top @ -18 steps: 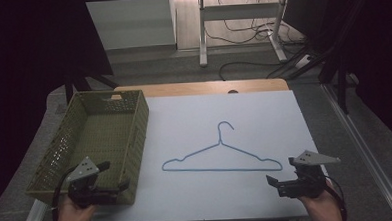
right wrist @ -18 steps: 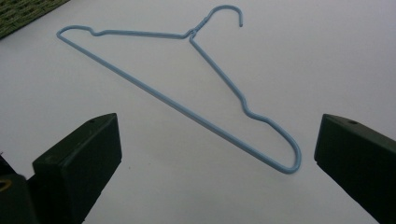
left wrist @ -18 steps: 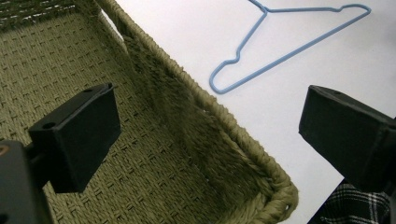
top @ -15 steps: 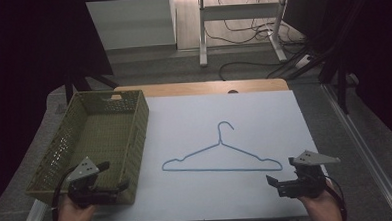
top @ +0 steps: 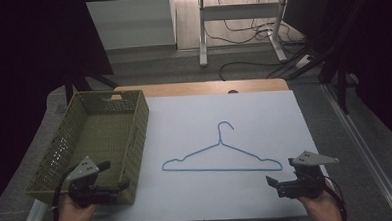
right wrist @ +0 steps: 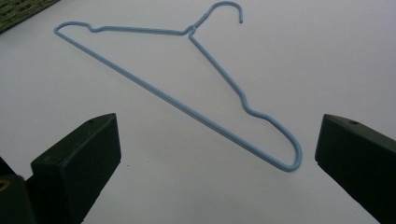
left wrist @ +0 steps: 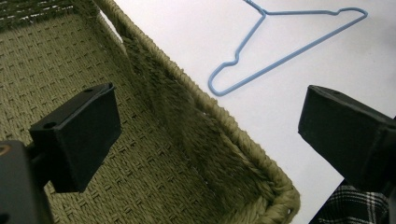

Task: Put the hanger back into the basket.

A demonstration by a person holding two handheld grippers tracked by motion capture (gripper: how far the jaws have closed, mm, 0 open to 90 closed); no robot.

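- Olive-green woven basket (top: 92,140) sits at the 9 o'clock side of the tabletop (top: 264,117); its long wall runs along the edge of the white sheet, and the woven floor visible inside it is bare.
- In the left claw view, the basket's near corner (left wrist: 280,200) and right-hand wall lie between the two black jaws, with the bare weave of the floor behind the left jaw.
- Left claw (top: 118,184) hovers at about 7 o'clock over the basket's near end, jaws spread wide apart with nothing between them; a hand (top: 73,216) holds it from below.
- Right claw (top: 271,182) sits at about 5 o'clock near the tabletop's front edge, also released and gripping nothing, held by the other hand (top: 321,207).
- Blue wire hanger (top: 221,157) lies flat near the middle of the white sheet, hook pointing to 12 o'clock, bottom bar towards 6 o'clock.
- Seen from the right claw view, the hanger's (right wrist: 187,88) nearest rounded shoulder end lies ahead of the open jaws, apart from both.
- Bare white surface surrounds the hanger on every side; the widest bare stretch lies from 12 round to 3 o'clock.
- Beyond the sheet at 12 o'clock, a strip of wooden edge (top: 198,88) shows.
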